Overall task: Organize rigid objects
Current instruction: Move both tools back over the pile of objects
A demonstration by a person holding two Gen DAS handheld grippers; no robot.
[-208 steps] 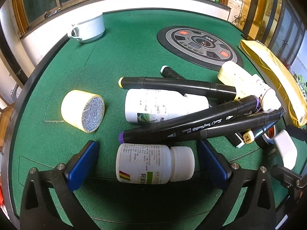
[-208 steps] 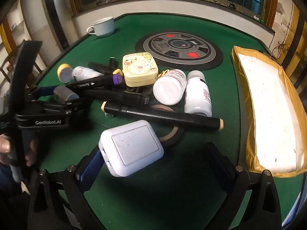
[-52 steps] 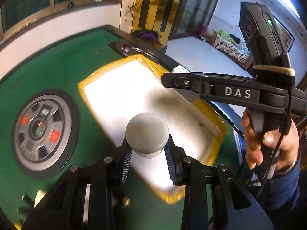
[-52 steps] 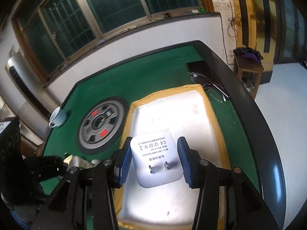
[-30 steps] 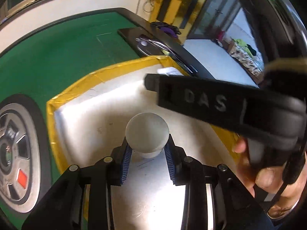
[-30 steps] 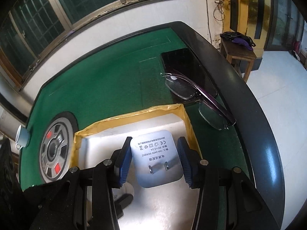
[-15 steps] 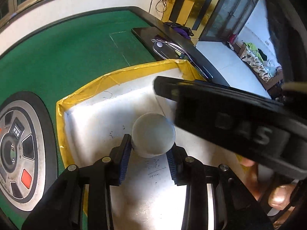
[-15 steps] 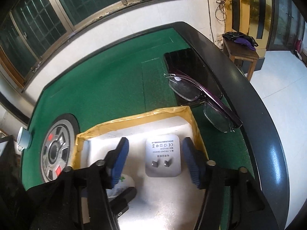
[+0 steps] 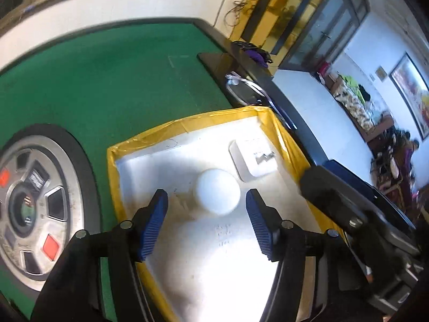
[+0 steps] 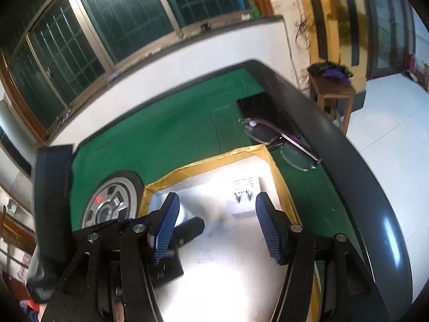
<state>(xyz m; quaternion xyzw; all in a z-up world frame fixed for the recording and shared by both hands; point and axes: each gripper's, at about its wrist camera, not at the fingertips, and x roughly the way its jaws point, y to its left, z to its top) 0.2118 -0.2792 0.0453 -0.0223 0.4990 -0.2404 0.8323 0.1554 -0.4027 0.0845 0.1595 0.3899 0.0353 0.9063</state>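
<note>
A white bottle [image 9: 216,191] stands on its base in the white tray with yellow taped rim [image 9: 187,124], cap toward me, between the open jaws of my left gripper [image 9: 206,201], which do not touch it. A white charger plug [image 9: 254,159] lies prongs up at the tray's far right corner; it also shows in the right wrist view [image 10: 242,194]. My right gripper [image 10: 215,209] is open and empty just above and behind the plug, over the tray [image 10: 203,165]. The left gripper's body [image 10: 187,228] shows at the lower left of the right wrist view.
The tray sits on a green felt table [image 9: 107,80] with a black rim [image 10: 348,161]. A round grey dial panel [image 9: 34,198] lies left of the tray. Purple-framed glasses [image 10: 284,139] lie on the felt past the tray's far corner. A wooden stool [image 10: 332,88] stands beyond the table.
Both grippers have opened. The left one let go of the white bottle, the right one let go of the charger plug, and both objects now rest in the tray. Both grippers pulled back slightly.
</note>
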